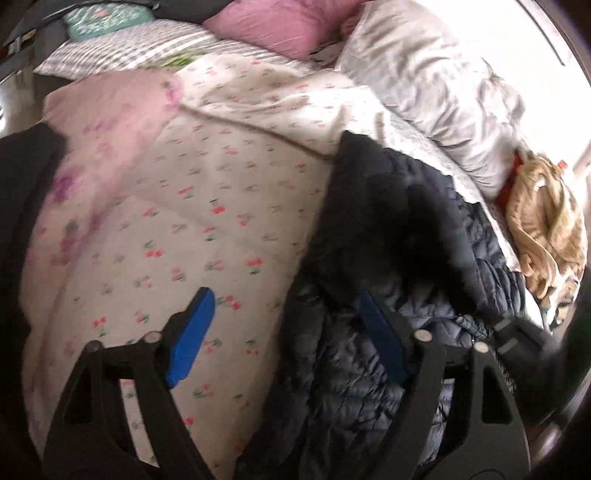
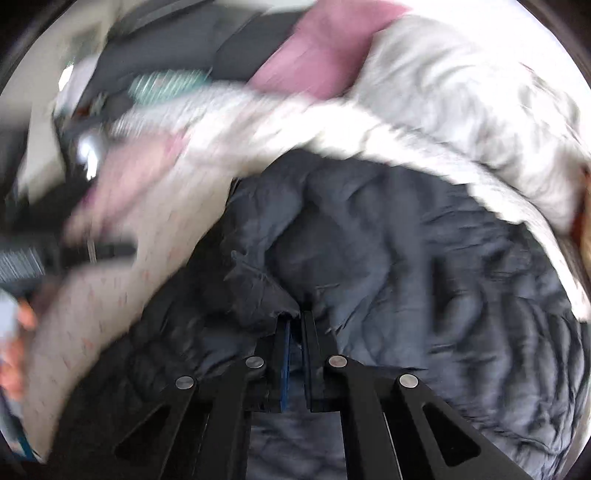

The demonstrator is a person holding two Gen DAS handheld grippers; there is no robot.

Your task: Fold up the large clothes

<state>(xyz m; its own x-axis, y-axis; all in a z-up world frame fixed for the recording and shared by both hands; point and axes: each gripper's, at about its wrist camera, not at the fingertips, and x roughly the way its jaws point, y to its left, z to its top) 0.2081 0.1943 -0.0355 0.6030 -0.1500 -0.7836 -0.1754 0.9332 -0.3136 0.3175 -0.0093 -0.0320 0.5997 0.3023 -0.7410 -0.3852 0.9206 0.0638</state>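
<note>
A dark navy quilted puffer jacket (image 1: pixel 388 240) lies crumpled on a bed covered by a cherry-print sheet (image 1: pixel 207 206). My left gripper (image 1: pixel 284 293) hangs above the jacket's left edge with its jaws wide apart. One blue pad (image 1: pixel 192 332) is over the sheet and the other pad (image 1: pixel 380 332) is over the jacket, and neither presses on anything. In the right wrist view the jacket (image 2: pixel 388 240) fills the middle. My right gripper (image 2: pixel 295 317) is shut, with a fold of jacket fabric pinched at its tips.
A pink pillow (image 1: pixel 291 26) and a teal cushion (image 1: pixel 107 18) lie at the head of the bed. A white duvet (image 1: pixel 436 96) is bunched along the right side, with a beige garment (image 1: pixel 546 229) beyond it. A person's hand (image 2: pixel 14 369) shows blurred at the left.
</note>
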